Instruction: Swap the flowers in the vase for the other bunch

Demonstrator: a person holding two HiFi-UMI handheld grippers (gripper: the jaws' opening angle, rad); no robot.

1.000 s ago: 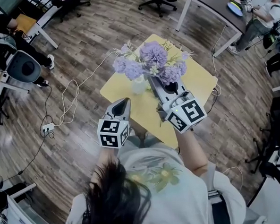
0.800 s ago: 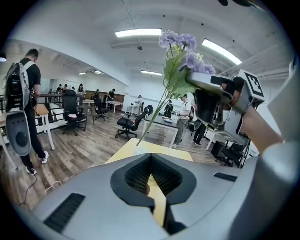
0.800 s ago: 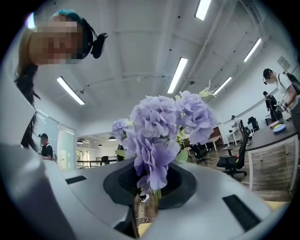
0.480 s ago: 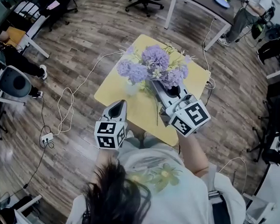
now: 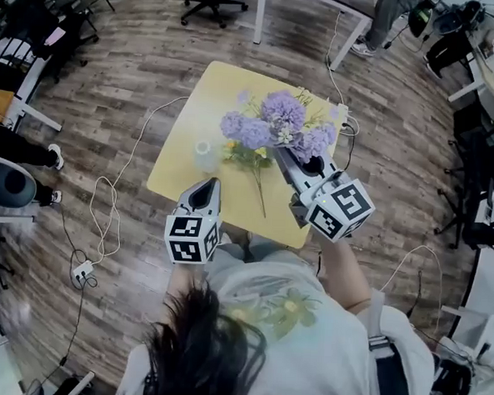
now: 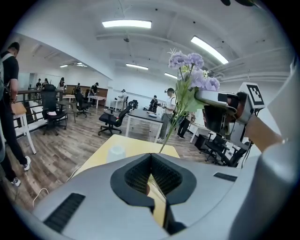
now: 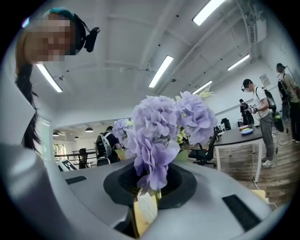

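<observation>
Nearest, the left gripper (image 6: 151,158) has its jaws pressed together on nothing. The right gripper (image 7: 149,192) is clenched on the stems of the purple bunch (image 7: 161,126) — only its own view shows that pinch. The head view alone shows the stems hanging free over the yellow table (image 5: 199,89), apart from the clear vase (image 5: 205,155) — lilac puffs, pale green sprigs.

No words, numbers or brand names can be read anywhere. The marker cube (image 5: 194,238) on the left gripper (image 5: 214,183) and the matching cube (image 5: 341,208) on the right gripper (image 5: 278,153) carry only black-and-white square code patterns, no letters. A small pale tag (image 7: 149,208) among the stems of the purple flowers (image 7: 159,131) shows no legible print. The person's shirt (image 5: 321,356) bears a flower picture, without wording.
</observation>
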